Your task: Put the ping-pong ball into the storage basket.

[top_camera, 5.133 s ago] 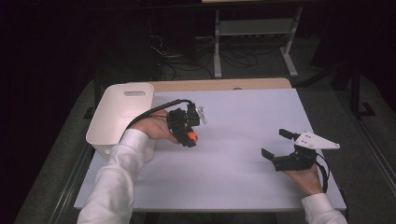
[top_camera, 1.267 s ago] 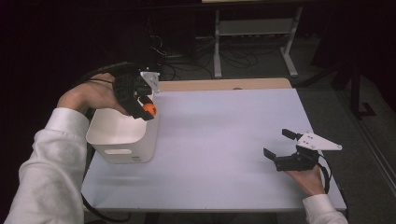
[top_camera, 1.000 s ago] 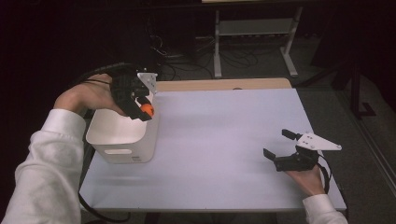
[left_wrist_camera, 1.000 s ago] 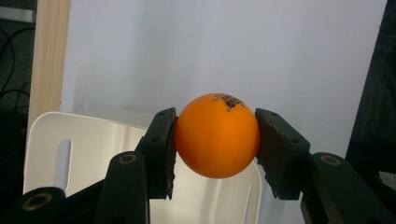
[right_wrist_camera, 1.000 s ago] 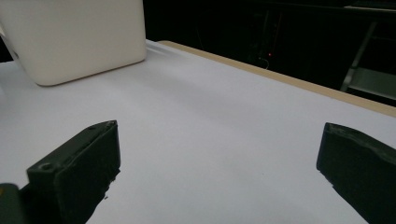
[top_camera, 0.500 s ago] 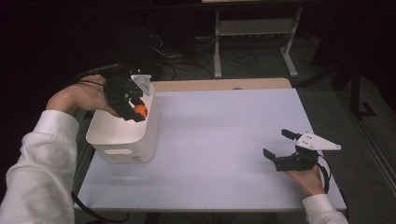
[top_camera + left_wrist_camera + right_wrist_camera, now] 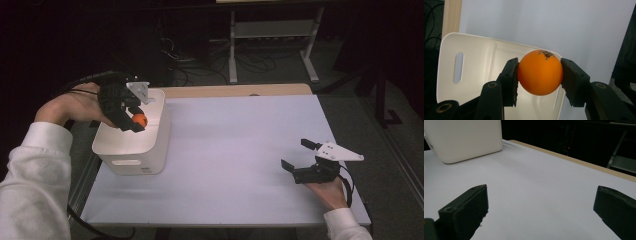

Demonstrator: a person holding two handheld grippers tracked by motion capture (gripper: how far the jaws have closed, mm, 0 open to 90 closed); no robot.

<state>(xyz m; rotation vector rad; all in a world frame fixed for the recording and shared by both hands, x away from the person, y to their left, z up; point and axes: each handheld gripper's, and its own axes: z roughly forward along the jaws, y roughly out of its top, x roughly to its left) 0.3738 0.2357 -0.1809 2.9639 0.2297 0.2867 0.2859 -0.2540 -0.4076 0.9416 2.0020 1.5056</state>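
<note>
**Inspector A:** Reporting on the left gripper point(image 7: 136, 116). It is hovering over the open top of the white bin point(image 7: 150, 155) at the left edge of the table point(image 7: 240, 150), with the person's left hand point(image 7: 70, 105) wrapping its body. In the left gripper view, its two black jaws are pinching the orange ball point(image 7: 540, 72) from both sides, pads pressing against it. The ball is bearing a small dark marking near its top.

**Inspector B:** Where is the ball sitting relative to the bin?

**Inspector A:** It is hanging above the bin's hollow, inside the line of the rim, touching neither wall nor floor. A handle slot is showing in the bin's wall behind it.

**Inspector B:** And the other tool?

**Inspector A:** The right gripper point(image 7: 300, 160) is resting low at the table's right side, well apart from the bin. Its jaws are standing spread wide, gripping nothing; in the right gripper view, bare white tabletop is lying between them, with the bin far off at the upper left.
</note>
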